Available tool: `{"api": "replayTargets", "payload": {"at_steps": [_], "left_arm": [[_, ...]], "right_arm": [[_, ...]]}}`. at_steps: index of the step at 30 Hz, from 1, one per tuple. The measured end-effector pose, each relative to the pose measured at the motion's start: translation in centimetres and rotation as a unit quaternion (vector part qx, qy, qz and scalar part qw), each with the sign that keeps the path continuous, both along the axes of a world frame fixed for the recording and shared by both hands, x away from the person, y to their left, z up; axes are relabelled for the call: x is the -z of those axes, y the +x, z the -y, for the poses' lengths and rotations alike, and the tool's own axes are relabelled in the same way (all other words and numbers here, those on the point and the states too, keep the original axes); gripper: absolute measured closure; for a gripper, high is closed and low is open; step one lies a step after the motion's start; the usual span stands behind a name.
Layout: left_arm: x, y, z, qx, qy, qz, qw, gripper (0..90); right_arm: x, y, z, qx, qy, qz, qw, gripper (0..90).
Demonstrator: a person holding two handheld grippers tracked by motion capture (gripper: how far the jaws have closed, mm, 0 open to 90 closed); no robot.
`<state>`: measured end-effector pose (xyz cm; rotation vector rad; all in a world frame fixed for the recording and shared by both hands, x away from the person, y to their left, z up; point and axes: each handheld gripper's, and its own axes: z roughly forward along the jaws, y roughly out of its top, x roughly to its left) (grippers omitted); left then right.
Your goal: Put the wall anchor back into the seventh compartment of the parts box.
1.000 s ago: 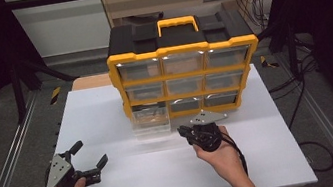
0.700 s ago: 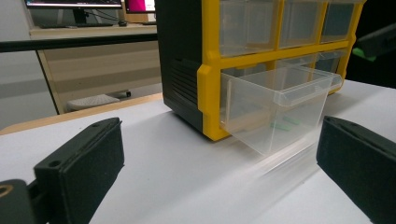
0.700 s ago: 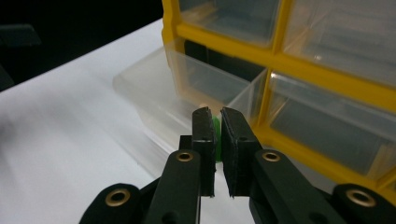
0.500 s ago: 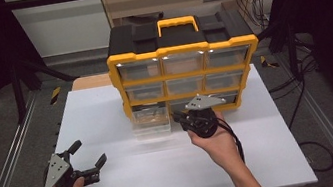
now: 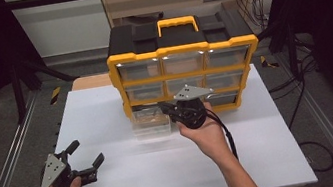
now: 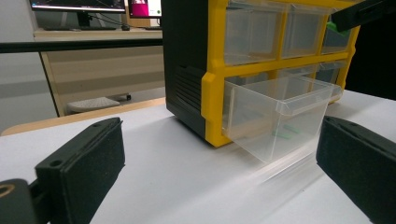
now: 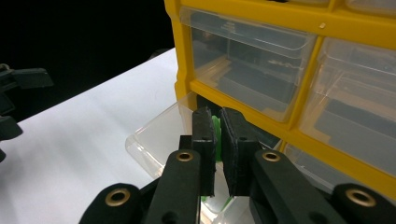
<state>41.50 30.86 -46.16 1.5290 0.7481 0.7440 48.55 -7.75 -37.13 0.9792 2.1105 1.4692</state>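
A white table [image 5: 107, 113] stands in a dim workshop, with dark curtains at the sides and a bench behind. At its far middle sits a yellow and black drawer cabinet [image 5: 183, 55] of clear drawers. Its bottom-left drawer [image 5: 151, 123] is pulled well out over the table. The right tongs [image 5: 164, 110] hover just above that open drawer, jaws nearly closed and pinching a small green piece [image 7: 215, 127]; what kind of part it is cannot be told. The left tongs [image 5: 86, 159] rest low near the table's front left, well apart from the cabinet, jaws wide open and holding nothing.

The risks, as judged: the green piece is thin and held only at the pad tips, so a tilt or a loosened squeeze could let it slip, either back into the drawer or onto the table. The drawer hangs far out with little left inside the cabinet; a knock from the right tongs could tip it or pull it free.
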Motion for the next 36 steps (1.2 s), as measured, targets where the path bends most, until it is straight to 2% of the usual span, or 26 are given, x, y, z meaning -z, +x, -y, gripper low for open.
{"api": "replayTargets", "payload": {"at_steps": [12,21,29,33,36], "left_arm": [[-0.1,-0.3,0.0,0.003,0.001,0.002,1.0000,0.8],[0.0,-0.1,0.1,0.005,0.006,0.001,1.0000,0.8],[0.0,-0.2,0.2,0.007,0.008,0.001,0.9999,0.8],[0.0,-0.1,0.3,0.007,0.009,0.001,0.9999,0.8],[0.1,-0.1,0.4,0.007,0.011,0.000,0.9999,0.8]], "right_arm": [[0.3,0.4,-1.5,0.002,-0.014,-0.005,0.9999,84.3],[0.7,1.2,-1.9,0.001,-0.011,-0.013,0.9999,84.3],[1.3,1.7,-2.7,-0.003,-0.019,-0.022,0.9996,84.3],[1.6,2.1,-3.1,-0.005,-0.031,-0.028,0.9991,84.1],[1.9,2.6,-3.4,-0.002,-0.041,-0.032,0.9986,77.3]]}}
